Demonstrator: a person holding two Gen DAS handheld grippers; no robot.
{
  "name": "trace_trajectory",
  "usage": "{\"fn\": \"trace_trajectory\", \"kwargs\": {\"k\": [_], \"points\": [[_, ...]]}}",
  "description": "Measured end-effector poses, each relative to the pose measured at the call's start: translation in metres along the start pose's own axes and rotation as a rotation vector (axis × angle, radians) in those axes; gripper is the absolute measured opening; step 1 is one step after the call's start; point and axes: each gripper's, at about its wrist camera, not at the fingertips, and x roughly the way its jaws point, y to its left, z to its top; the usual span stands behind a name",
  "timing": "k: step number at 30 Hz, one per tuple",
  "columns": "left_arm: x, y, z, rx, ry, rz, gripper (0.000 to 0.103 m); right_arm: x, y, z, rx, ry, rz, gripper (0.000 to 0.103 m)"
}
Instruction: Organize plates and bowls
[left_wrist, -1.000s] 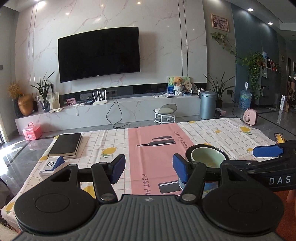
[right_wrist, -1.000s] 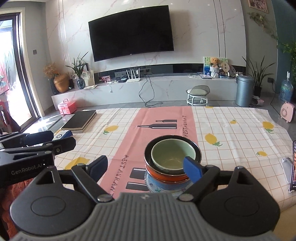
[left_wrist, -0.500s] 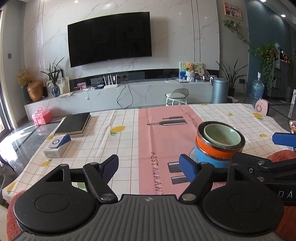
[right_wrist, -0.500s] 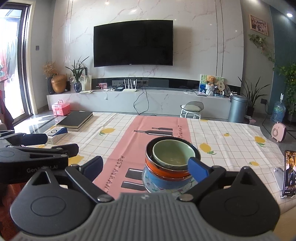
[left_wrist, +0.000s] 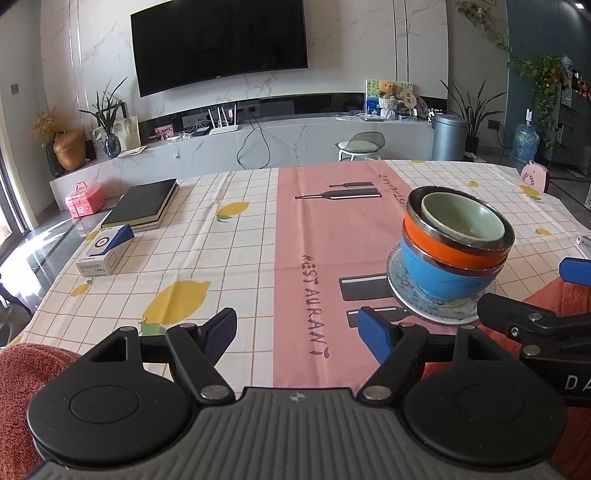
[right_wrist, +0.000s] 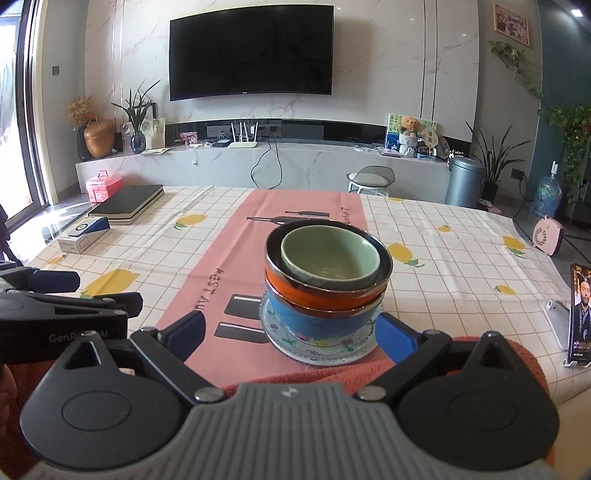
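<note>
Scanning from the frame's left, I see my left gripper (left_wrist: 297, 326) wide, holding nothing, low centre of its own view. A second ago it sat over the bowls; now it has pulled back. Centre of the right view: green bowl (right_wrist: 330, 256) nested in orange bowl (right_wrist: 317, 286), in blue bowl (right_wrist: 314, 321), on the glass plate (right_wrist: 321, 347). My right gripper (right_wrist: 291, 338) is also wide, empty, withdrawn. I judge the stack finished.

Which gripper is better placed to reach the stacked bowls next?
Right. The right gripper is open with the bowl stack centred just ahead of its fingers, while the open left gripper faces bare tablecloth, the stack off to its right.
</note>
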Motion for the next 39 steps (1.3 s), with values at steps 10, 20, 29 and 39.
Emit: {"fn": "trace_trajectory", "kwargs": {"k": [10,20,29,39], "points": [[-0.0005,-0.0006,-0.0016,0.000,0.025,-0.008,0.088,0.0064,-0.0003,-0.0016,0.013,0.028,0.003,0.096],[-0.0010,0.0004,0.0000,-0.004,0.024,-0.005,0.088,0.0078,0.0005,-0.0015,0.012,0.030,0.010,0.097],[-0.0019,0.0013,-0.0001,-0.005,0.023,-0.002,0.088,0.0090,0.0025,-0.0028,0.008,0.034,0.012,0.097],[-0.0028,0.0034,-0.0004,-0.007,0.019,0.001,0.088,0.0086,0.0032,-0.0028,0.009,0.030,0.009,0.097]]}}
